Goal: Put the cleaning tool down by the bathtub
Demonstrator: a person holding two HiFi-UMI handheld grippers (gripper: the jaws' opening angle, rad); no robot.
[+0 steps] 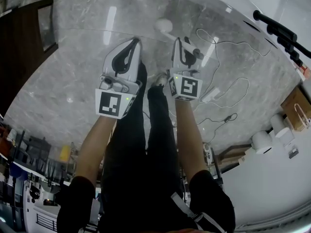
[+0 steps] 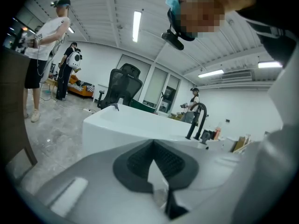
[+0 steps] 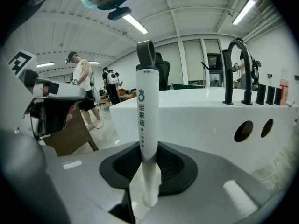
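Observation:
The cleaning tool (image 3: 146, 120) is a white stick handle with grey print and a grey loop at its far end. It stands upright between the black pads of my right gripper (image 3: 148, 146), which is shut on it. In the head view the tool (image 1: 165, 27) juts forward from the right gripper (image 1: 182, 40) over the grey marble floor. The white bathtub (image 3: 205, 115) lies just ahead of it, and its rim (image 1: 272, 4) runs along the upper right. My left gripper (image 1: 134, 42) hangs beside the right one. Its pads (image 2: 140, 162) meet at the tips with nothing between them.
A black faucet (image 3: 233, 69) and dark bottles stand on the tub rim. White cables (image 1: 221, 89) and a power strip trail across the floor to the right. A cardboard box (image 1: 296, 108) and white rolls (image 1: 262, 142) sit further right, a dark wooden panel (image 1: 24, 42) left. People (image 2: 46, 55) stand behind.

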